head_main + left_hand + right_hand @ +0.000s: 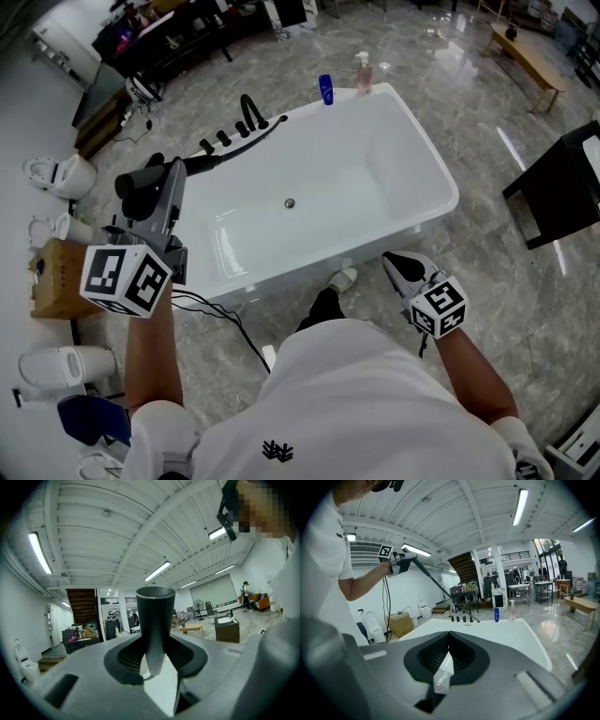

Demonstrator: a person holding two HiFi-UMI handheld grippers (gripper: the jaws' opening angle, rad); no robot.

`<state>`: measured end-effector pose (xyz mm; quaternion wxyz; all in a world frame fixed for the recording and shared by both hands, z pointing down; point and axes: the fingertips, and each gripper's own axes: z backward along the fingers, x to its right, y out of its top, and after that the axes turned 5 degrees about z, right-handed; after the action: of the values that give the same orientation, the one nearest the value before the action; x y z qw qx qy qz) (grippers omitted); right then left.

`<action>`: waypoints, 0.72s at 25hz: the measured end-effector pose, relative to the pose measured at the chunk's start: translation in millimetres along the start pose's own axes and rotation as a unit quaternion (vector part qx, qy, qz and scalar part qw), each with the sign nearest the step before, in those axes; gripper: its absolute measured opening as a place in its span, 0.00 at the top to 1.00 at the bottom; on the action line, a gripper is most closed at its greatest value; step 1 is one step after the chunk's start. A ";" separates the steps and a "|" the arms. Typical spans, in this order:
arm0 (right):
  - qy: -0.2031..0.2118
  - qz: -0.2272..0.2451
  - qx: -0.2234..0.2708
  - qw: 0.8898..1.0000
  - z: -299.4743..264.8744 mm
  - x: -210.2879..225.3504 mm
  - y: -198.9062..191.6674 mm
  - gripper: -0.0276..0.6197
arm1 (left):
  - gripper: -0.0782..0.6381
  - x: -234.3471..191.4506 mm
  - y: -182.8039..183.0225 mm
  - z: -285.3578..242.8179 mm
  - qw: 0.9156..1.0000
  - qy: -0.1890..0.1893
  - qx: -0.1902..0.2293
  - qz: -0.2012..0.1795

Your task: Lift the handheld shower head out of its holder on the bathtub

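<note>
Toilets (pixel 58 175) and a cardboard box (pixel 54 279) stand near the bathtub (pixel 356 159).

Glossy smooth bathtub (pixel 375 178), matt black shower head (pixel 154 620) (polished stone floor (pixel 487 122)).

In front of you the grey marbled floor (pixel 487 122) carries the white bathtub (pixel 441 192), a blue bottle (pixel 325 89) and pump bottle (pixel 363 73) on its far rim, with a cardboard box (pixel 56 281) and what look like toilets (pixel 61 175) at left.
</note>
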<state>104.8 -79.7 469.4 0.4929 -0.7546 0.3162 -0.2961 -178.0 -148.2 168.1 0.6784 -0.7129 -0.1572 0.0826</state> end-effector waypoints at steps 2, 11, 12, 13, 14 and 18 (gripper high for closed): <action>0.001 0.001 0.000 1.000 1.8 -0.7 -0.5 0.94 | 0.70 3.1 3.8 9.0 1.000 0.000 0.005 0.005; 0.007 0.007 0.005 1.000 4.3 -4.5 0.9 0.94 | 0.70 21.6 14.9 31.6 1.000 -0.007 0.019 0.003; 0.007 0.008 0.005 1.000 4.3 -4.8 1.2 0.94 | 0.70 21.8 14.6 31.9 1.000 -0.008 0.019 0.004; 0.007 0.007 0.005 1.000 4.3 -5.3 1.4 0.94 | 0.70 22.0 13.9 32.0 1.000 -0.008 0.017 0.004; 0.008 0.007 0.005 1.000 4.4 -5.9 1.5 0.94 | 0.70 22.3 12.9 31.9 1.000 -0.009 0.015 0.004; 0.009 0.005 0.006 1.000 5.7 -6.7 1.1 0.94 | 0.70 24.6 10.1 32.2 1.000 -0.009 0.012 0.006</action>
<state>104.8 -71.7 465.5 0.4966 -0.7471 0.3225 -0.3020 -164.4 -109.9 158.3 0.6848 -0.7051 -0.1577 0.0947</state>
